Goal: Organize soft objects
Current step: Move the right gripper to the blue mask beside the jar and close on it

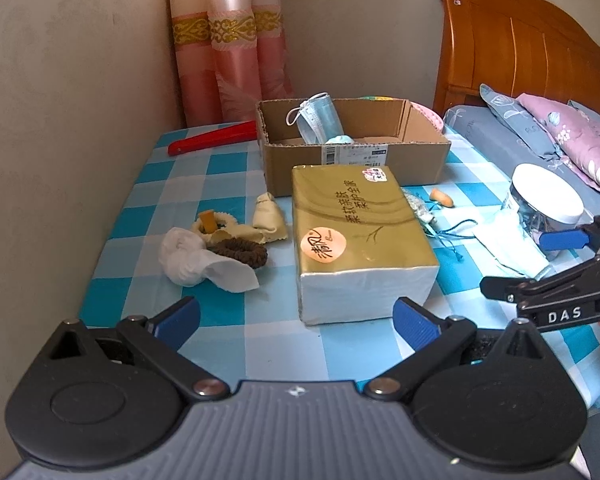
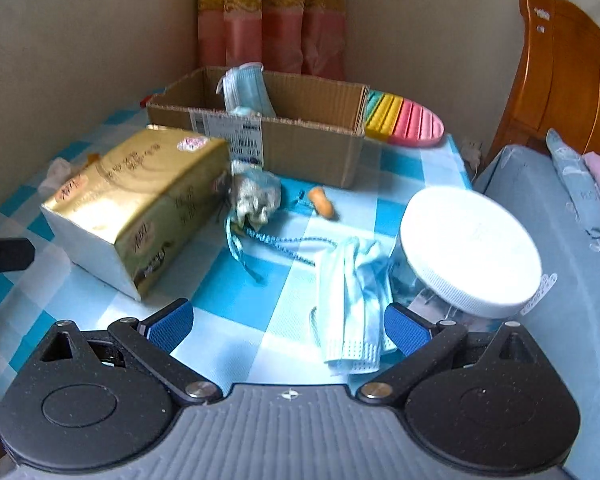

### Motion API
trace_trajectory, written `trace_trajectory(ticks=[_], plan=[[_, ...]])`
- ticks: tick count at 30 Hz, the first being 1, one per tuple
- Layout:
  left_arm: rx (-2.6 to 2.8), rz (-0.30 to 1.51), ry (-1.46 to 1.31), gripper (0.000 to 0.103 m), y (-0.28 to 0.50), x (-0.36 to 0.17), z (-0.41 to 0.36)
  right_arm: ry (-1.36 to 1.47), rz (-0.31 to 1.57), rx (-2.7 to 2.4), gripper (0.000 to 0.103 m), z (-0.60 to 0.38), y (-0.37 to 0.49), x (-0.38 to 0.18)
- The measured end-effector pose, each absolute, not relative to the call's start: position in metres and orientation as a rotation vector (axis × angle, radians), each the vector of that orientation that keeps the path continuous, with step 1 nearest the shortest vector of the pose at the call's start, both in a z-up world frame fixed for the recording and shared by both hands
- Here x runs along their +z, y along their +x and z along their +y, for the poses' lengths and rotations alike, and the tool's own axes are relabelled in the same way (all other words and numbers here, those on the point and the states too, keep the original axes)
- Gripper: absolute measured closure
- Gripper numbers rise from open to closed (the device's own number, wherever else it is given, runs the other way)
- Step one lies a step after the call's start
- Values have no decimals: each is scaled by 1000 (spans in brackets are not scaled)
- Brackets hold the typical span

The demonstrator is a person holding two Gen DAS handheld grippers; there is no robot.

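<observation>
A smooth checked cloth (image 1: pixel 228 312) covers the bench. The cardboard box (image 1: pixel 356 160) is matt brown with rough corrugated edges. The tissue pack (image 1: pixel 360 236) wears glossy gold film. The face mask (image 2: pixel 350 304) is soft pleated nonwoven fabric. The jar lid (image 2: pixel 470 246) is ribbed white plastic. The headboard (image 1: pixel 516 48) is varnished, shiny wood. The left tool (image 1: pixel 296 322) has matt black plastic arms, textured blue pads and metal rivets.

A pale blue face mask (image 2: pixel 350 300) is seen crumpled at 5 o'clock; another mask (image 2: pixel 246 88) is propped upright in the cardboard box (image 2: pixel 308 140) at 12.
</observation>
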State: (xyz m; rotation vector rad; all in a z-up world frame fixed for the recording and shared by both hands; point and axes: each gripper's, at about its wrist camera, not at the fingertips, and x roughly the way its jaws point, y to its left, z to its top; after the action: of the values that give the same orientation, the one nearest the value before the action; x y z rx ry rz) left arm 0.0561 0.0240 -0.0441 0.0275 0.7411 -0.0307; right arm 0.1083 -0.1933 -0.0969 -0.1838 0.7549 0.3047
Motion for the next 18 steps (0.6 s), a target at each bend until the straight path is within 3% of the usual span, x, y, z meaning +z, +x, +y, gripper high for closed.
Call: trace_trajectory(ticks=[8, 18], plan=[[-31, 755, 29, 1, 58, -47, 23, -146, 748, 485, 0, -182, 93, -87], [-35, 765, 23, 1, 61, -50, 24, -132, 773, 310, 4, -196, 107, -93]])
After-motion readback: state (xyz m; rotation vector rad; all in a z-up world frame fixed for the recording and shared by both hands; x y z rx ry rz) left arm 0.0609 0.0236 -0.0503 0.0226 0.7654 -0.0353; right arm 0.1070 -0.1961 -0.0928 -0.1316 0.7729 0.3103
